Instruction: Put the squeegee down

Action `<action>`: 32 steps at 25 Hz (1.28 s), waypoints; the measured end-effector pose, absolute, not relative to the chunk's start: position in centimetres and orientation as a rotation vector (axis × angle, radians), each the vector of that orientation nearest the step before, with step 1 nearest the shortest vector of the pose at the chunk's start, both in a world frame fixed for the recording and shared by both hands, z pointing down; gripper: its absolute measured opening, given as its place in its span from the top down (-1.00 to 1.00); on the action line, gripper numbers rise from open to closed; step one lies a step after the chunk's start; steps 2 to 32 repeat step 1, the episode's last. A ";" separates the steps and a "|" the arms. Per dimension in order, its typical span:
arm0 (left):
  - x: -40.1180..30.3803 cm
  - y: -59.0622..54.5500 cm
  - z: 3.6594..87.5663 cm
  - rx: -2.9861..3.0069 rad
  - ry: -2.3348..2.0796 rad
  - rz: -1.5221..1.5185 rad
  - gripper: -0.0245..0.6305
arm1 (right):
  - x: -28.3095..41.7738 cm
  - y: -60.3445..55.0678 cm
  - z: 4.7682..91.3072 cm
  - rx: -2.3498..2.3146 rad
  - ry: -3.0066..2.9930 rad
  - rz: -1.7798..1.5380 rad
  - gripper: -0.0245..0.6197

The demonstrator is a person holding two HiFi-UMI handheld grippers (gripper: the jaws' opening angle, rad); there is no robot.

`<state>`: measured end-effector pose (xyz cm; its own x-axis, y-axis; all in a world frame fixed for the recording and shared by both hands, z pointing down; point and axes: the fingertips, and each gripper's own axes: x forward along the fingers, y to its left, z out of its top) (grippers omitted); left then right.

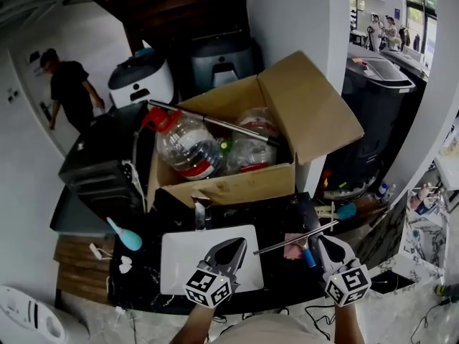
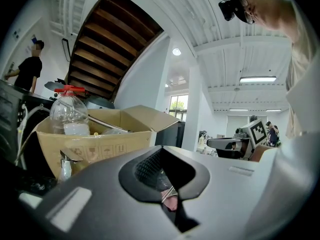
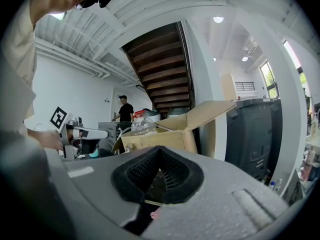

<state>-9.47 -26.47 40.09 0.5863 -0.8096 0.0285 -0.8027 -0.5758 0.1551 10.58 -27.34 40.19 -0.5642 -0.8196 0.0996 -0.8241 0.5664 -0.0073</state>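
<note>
2 grippers low over the black table (image 1: 276, 210), left gripper (image 1: 239, 244) pressed together and empty above a white board (image 1: 183, 264), right gripper (image 1: 320, 239) likewise closed on nothing, squeegee (image 1: 294, 241) lying on the table just beside its tip

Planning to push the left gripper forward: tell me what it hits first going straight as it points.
Most likely the front wall of the cardboard box. The left gripper points across the white board toward it. The chrome fitting stands well left of that line, though depth is unclear.
</note>
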 end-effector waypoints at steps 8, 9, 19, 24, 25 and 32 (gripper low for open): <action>-9.5 -26.5 40.2 2.662 -1.359 -0.063 0.88 | 10.6 -27.2 40.3 1.431 -2.703 0.086 0.92; -9.5 -26.5 40.2 2.662 -1.359 -0.063 0.88 | 10.6 -27.2 40.3 1.431 -2.703 0.086 0.92; -9.5 -26.5 40.2 2.662 -1.359 -0.063 0.88 | 10.6 -27.2 40.3 1.431 -2.703 0.086 0.92; -9.5 -26.5 40.2 2.662 -1.359 -0.063 0.88 | 10.6 -27.2 40.3 1.431 -2.703 0.086 0.92; -9.5 -26.5 40.2 2.662 -1.359 -0.063 0.88 | 10.6 -27.2 40.3 1.431 -2.703 0.086 0.92; -9.5 -26.5 40.2 2.662 -1.359 -0.063 0.88 | 10.6 -27.2 40.3 1.431 -2.703 0.086 0.92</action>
